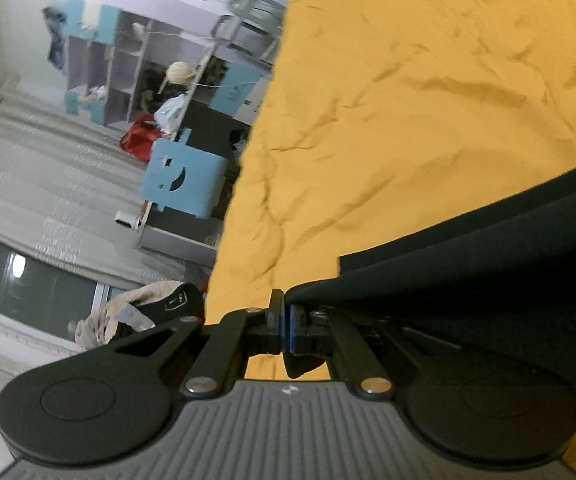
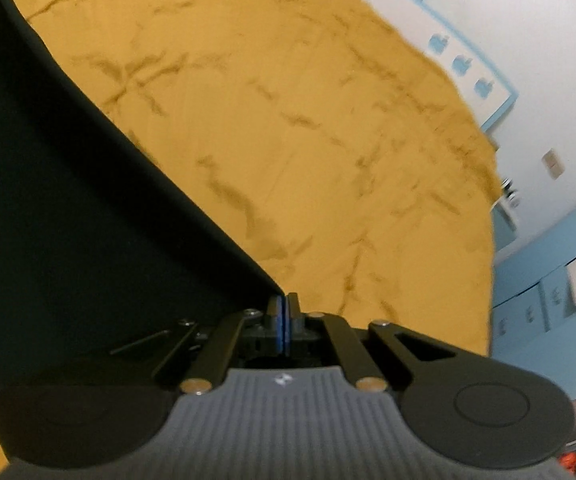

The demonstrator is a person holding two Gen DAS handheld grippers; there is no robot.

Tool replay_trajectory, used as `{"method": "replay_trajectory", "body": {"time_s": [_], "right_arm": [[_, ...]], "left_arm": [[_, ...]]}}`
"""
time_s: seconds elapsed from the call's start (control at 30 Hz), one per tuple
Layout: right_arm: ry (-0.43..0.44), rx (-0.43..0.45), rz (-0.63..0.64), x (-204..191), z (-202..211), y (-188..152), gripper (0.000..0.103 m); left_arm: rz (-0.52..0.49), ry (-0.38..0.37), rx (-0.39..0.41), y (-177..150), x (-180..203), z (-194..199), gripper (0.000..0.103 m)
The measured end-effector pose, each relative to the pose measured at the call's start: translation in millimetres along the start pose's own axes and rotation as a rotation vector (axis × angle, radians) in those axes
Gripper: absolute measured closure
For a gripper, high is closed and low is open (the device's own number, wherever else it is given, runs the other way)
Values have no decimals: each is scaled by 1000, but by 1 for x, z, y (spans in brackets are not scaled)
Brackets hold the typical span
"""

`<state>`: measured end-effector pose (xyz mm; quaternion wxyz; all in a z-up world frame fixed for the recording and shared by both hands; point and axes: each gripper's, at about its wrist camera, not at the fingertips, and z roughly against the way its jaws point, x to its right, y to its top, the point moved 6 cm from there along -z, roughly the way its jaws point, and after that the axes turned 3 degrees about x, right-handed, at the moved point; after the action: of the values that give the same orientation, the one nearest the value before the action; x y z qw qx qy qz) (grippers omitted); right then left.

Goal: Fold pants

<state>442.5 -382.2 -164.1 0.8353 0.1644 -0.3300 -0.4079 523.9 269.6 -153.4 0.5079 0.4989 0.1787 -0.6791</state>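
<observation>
Dark, nearly black pants (image 1: 487, 264) stretch taut from my left gripper (image 1: 286, 312) off to the right, lifted above a wrinkled yellow bedsheet (image 1: 407, 100). The left jaws are shut on a corner of the fabric, blue pads pinching it. In the right wrist view the same pants (image 2: 68, 200) spread as a broad dark sheet to the left of my right gripper (image 2: 284, 312), whose blue pads are shut on the cloth's edge. The yellow bedsheet (image 2: 307, 140) fills the area ahead. The far parts of the pants run out of both views.
Left of the bed stand a blue and white shelf unit (image 1: 140, 64), a blue chair (image 1: 184, 176), a red bag (image 1: 140, 140) and a heap of clothes (image 1: 128, 316). A white wall with blue trim (image 2: 487, 68) and blue cabinets (image 2: 547, 280) lie right of the bed.
</observation>
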Motion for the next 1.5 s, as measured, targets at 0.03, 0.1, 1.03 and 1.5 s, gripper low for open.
{"method": "replay_trajectory", "body": {"time_s": [0.03, 0.1, 1.03, 1.5], "right_arm": [[8, -12, -2, -2, -8, 0, 103], [20, -35, -7, -7, -20, -6, 103], [-7, -54, -145, -10, -45, -6, 62], [-127, 13, -353, -28, 33, -37, 45]], "left_arm": [[-16, 1, -3, 2, 6, -4, 101], [-57, 10, -4, 4, 18, -11, 101], [233, -96, 30, 18, 10, -23, 66], [1133, -511, 14, -108, -89, -20, 65]]}}
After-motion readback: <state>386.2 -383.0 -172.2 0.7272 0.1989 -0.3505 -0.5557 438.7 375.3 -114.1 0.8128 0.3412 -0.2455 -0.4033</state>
